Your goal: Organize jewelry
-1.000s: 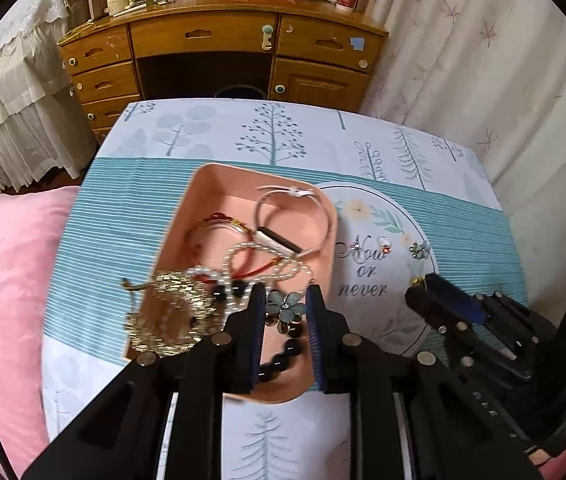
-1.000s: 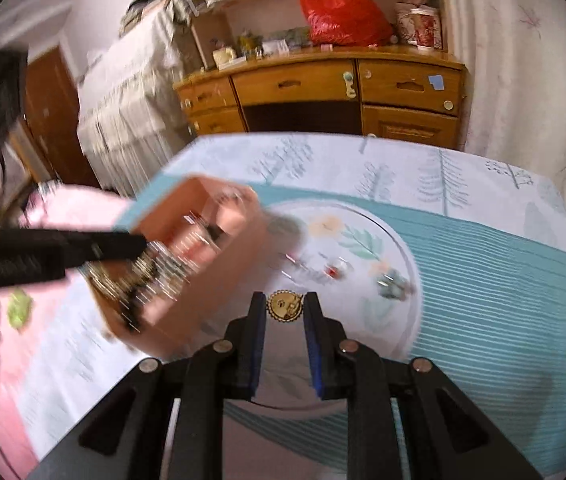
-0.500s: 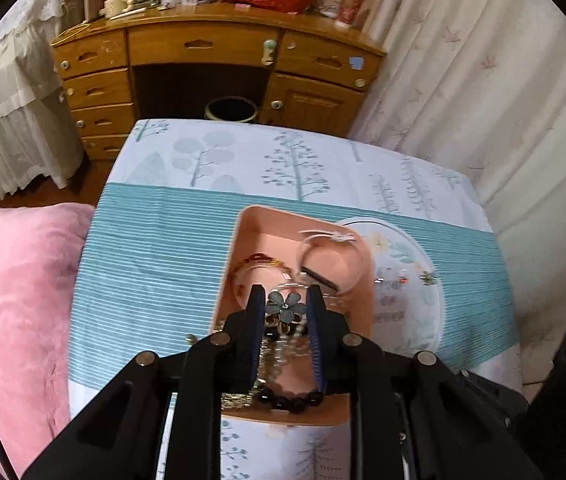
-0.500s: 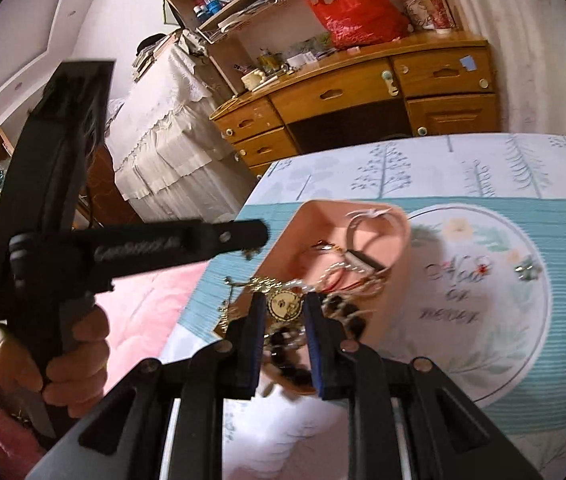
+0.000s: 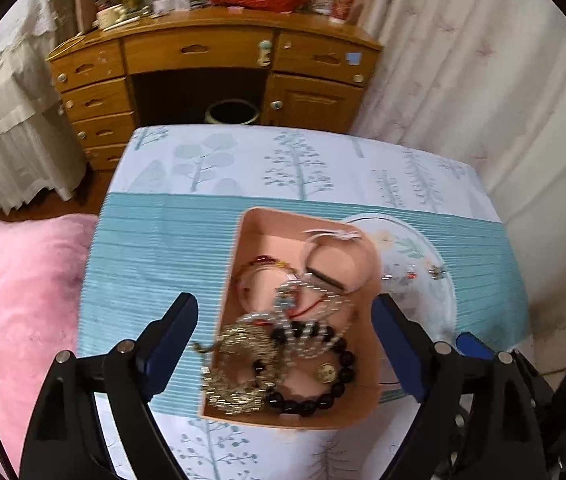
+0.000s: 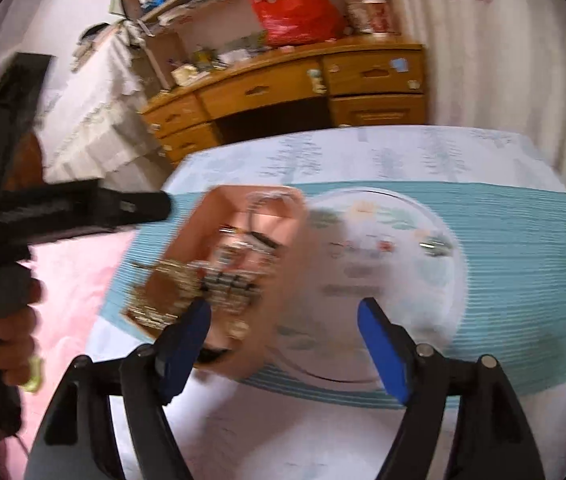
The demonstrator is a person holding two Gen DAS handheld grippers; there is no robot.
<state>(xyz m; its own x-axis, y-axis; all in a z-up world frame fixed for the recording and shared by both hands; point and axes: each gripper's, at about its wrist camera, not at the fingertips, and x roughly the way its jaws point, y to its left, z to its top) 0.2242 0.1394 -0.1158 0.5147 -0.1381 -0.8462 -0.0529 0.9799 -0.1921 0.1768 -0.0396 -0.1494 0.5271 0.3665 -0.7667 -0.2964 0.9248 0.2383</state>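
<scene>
A pink tray point(image 5: 232, 280) point(image 6: 219, 202) sits on the table, heaped with a gold chain point(image 5: 239, 364), a black bead bracelet point(image 5: 323, 400), a pearl strand point(image 5: 315, 344) and a white bangle point(image 5: 323, 240). A small flower piece point(image 5: 287, 302) and a round gold piece point(image 5: 325, 372) lie loose among them. My left gripper point(image 5: 283, 312) hangs over the tray, its jaws opening wide with nothing pressed between them. My right gripper point(image 6: 283, 308), blurred, stands over the tray's near right corner, jaws also opening and holding nothing.
A round printed mat point(image 5: 423, 300) point(image 6: 395, 312) right of the tray bears small earrings point(image 5: 435, 272) point(image 6: 433, 245). A pink quilt point(image 5: 15, 300) lies on the left. A wooden desk point(image 5: 203, 56) stands behind the table. A hand point(image 6: 11, 320) holds the left gripper's handle.
Both grippers went from shut to wide open. The flower piece left the left jaws and the gold piece left the right jaws; both now lie in the tray.
</scene>
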